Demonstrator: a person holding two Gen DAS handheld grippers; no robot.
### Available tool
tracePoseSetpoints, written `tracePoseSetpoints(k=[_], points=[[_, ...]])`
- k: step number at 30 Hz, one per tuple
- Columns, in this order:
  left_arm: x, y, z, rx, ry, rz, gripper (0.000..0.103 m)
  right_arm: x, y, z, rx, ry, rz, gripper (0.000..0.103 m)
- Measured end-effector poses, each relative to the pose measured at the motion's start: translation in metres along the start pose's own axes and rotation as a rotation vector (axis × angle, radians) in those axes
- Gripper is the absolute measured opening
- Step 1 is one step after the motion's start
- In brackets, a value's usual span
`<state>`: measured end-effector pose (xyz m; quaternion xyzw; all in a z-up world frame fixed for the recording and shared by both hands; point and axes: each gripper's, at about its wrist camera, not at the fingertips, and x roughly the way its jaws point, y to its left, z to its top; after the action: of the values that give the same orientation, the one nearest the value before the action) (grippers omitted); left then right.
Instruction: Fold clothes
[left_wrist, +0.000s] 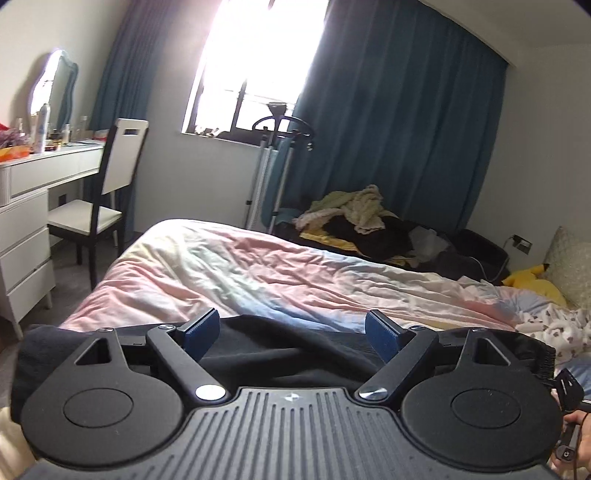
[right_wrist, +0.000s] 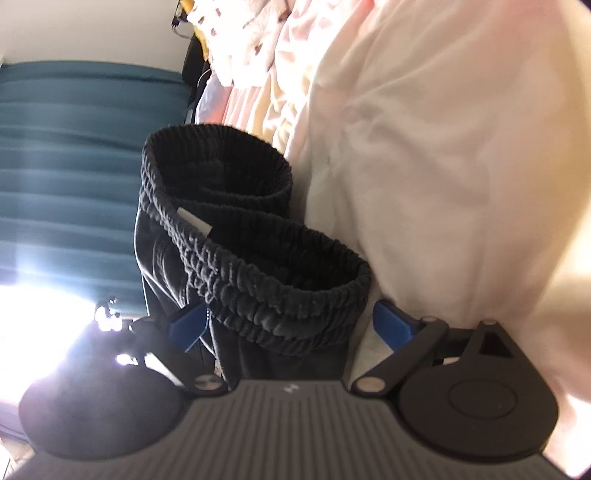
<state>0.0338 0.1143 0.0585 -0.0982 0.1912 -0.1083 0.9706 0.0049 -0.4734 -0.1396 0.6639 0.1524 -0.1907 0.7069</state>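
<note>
A black garment (left_wrist: 280, 347) lies at the near edge of the bed, under and between the fingers of my left gripper (left_wrist: 291, 334), which is open and holds nothing. In the right wrist view the same black garment shows its ribbed elastic waistband (right_wrist: 258, 280), doubled over. My right gripper (right_wrist: 291, 328) is open with the waistband between its blue pads (right_wrist: 391, 326), not clamped. This view is rolled sideways.
The bed has a crumpled pink and white duvet (left_wrist: 258, 269). A heap of clothes (left_wrist: 362, 221) lies beyond the bed by the blue curtain (left_wrist: 388, 110). A white dresser (left_wrist: 33, 221) and chair (left_wrist: 107, 206) stand at left. Pillows (left_wrist: 569, 266) are at right.
</note>
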Motion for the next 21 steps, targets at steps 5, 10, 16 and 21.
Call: tracePoseSetpoints(k=[5, 10, 16, 21], points=[[0.053, -0.058, -0.024, -0.003, 0.047, -0.061, 0.088, 0.007, 0.004, -0.003, -0.067, -0.011, 0.015, 0.103], [0.099, -0.080, -0.054, -0.068, 0.081, -0.099, 0.088, 0.008, 0.008, -0.005, -0.161, -0.036, 0.010, 0.078], [0.129, -0.064, -0.088, -0.131, 0.156, -0.058, 0.088, -0.010, 0.019, -0.017, -0.255, -0.077, 0.101, 0.024], [0.120, -0.051, -0.078, -0.189, 0.072, -0.077, 0.088, -0.032, 0.043, -0.027, -0.283, -0.091, 0.229, 0.020]])
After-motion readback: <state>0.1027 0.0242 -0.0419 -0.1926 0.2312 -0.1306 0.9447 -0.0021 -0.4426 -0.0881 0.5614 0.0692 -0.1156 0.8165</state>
